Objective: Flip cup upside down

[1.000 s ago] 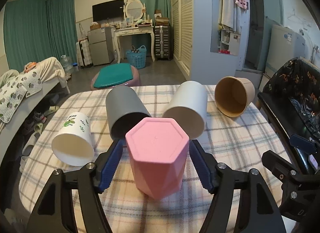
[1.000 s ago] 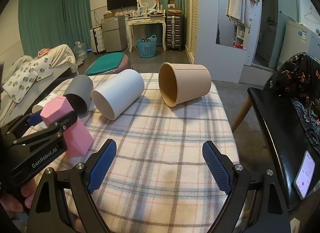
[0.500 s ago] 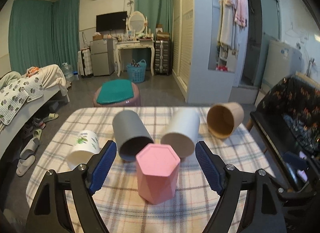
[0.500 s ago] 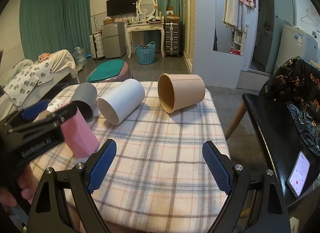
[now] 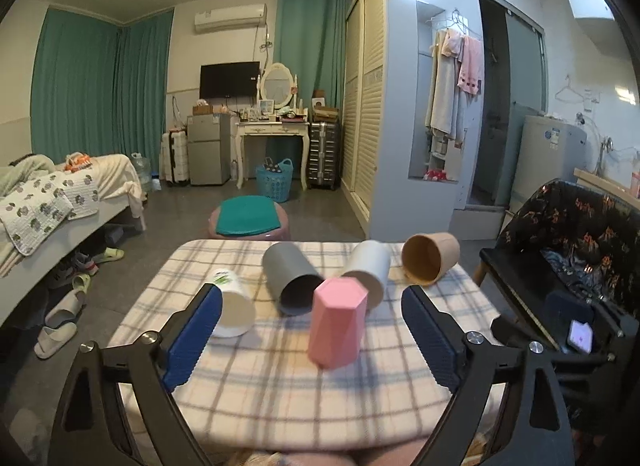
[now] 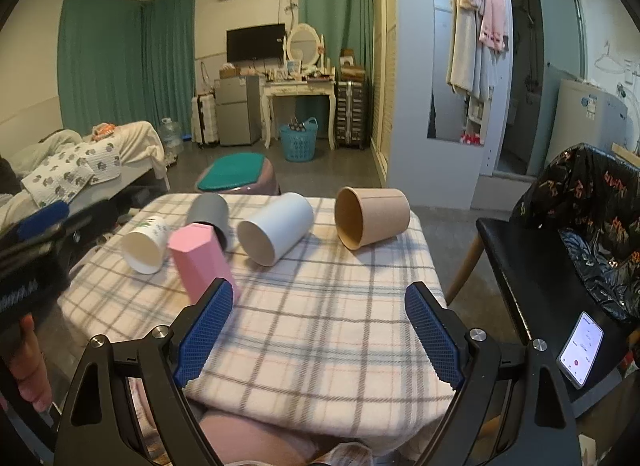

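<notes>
Pink hexagonal cup (image 5: pixel 338 324) standing base-up on the checked worktop (image 5: pixel 280 378), ahead of the wide-open, empty left claw (image 5: pixel 310 340); right claw (image 6: pixel 318 336) likewise open.

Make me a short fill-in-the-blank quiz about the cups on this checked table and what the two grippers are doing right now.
1. The pink cup stands with its closed end facing ____.
2. The number of cups lying on their sides is ____.
3. The left gripper has its jaws ____.
4. The brown cup lies nearest the table's ____ edge.

Missing words: up; four; open; right
</notes>
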A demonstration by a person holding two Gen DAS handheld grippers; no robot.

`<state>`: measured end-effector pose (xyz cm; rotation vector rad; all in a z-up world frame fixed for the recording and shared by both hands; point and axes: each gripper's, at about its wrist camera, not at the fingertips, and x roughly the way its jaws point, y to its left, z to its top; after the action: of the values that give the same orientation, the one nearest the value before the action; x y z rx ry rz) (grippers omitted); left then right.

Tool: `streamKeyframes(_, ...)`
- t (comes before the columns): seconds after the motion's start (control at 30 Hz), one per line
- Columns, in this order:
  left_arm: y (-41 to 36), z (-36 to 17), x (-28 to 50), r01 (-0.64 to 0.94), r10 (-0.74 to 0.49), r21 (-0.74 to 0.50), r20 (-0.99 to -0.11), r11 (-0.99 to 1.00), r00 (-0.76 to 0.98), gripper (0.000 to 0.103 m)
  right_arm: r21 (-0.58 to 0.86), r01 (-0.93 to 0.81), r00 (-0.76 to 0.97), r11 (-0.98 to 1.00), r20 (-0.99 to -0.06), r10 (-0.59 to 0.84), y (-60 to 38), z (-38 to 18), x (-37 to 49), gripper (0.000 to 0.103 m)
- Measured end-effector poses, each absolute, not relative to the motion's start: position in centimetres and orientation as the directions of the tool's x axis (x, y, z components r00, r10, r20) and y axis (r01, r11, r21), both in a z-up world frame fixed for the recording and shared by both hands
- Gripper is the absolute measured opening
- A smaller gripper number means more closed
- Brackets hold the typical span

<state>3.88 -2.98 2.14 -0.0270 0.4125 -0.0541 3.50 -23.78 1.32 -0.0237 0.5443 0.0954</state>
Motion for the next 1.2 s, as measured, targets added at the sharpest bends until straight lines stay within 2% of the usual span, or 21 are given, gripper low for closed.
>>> streamKeyframes(0.17,-1.0,0.7,1.2,-0.009,-0.015,-0.067,-0.361,0.998,0.932,0.100,-0.019,-0.117,0.868,0.993,-0.488,0.093,-22.2,0.7,1.4,0.089)
streamKeyframes(0.37,0.3,-0.5,-0.8,-0.051,0.037,-0.036,-0.315,0.998,0.948,0.101,-0.021,-0.133,0.881,0.991,-0.460,0.109,-20.9,-0.1,-0.3,0.097)
streamKeyframes(0.47,1.0,-0.8,-0.9,-0.052,0.031,-0.056,-0.322,0.997,0.946,0.101,-0.022,-0.134,0.890,0.991,-0.442,0.111,-20.4,-0.4,-0.7,0.103)
streamKeyframes(0.57,1.4,-1.1,-1.1,-0.060,0.035,-0.070,-0.321,0.996,0.947,0.101,-0.022,-0.137,0.898,0.990,-0.425,0.115,-20.1,-0.6,-0.8,0.103)
streamKeyframes(1.2,1.4,-1.8,-1.1,-0.059,0.031,-0.069,-0.350,0.996,0.936,0.101,-0.017,-0.133,0.885,0.991,-0.453,0.111,-20.2,-1.5,-0.6,0.103)
